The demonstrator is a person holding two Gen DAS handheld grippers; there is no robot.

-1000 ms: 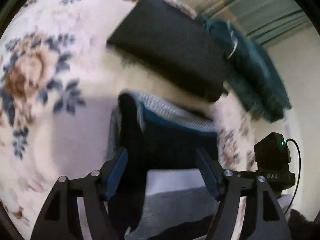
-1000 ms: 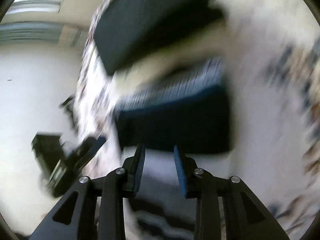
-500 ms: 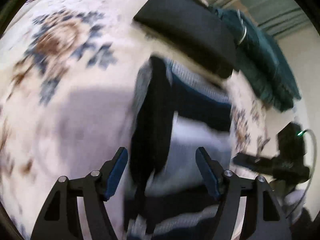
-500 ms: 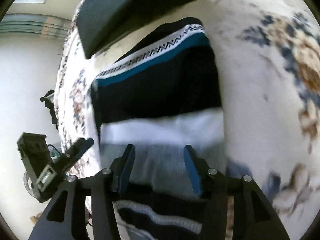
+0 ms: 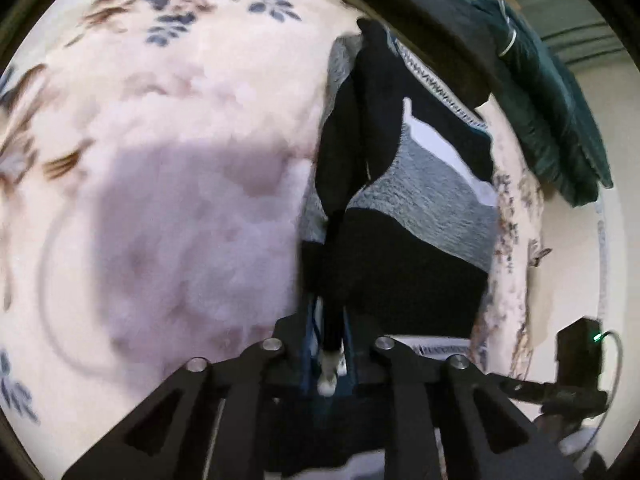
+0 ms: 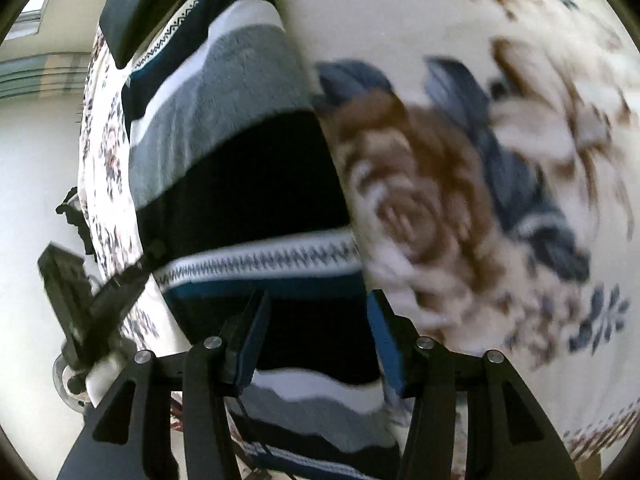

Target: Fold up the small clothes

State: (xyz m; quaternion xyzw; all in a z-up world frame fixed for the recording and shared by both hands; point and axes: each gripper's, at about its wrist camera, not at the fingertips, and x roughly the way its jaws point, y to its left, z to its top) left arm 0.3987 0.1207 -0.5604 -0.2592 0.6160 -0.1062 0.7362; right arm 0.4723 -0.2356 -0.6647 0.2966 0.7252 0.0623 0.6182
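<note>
Home bedroom: floral blanket (image 5: 180,128), curtains (image 5: 576,12)

The right hand-held gripper (image 6: 316,332) hangs with jaws spread over a striped sweater (image 6: 224,128) (black, grey, white bands); the sweater lies on a floral blanket (image 6: 460,184).

sweater (image 6: 240,184) near end cut off, blanket (image 6: 460,200) blurred

A knitted sweater (image 5: 420,200) of fuzzy, matt wool-like cloth lies on a plush floral blanket (image 5: 180,200) with a soft, deep nap. A smooth, matt black cushion (image 5: 416,20) and a ribbed dark-green cloth (image 5: 560,128) sit beyond. The left gripper (image 5: 330,356) and right gripper (image 6: 316,344) are matt black plastic with blue pads (image 6: 382,332) and shiny metal screws (image 5: 272,345).
</note>
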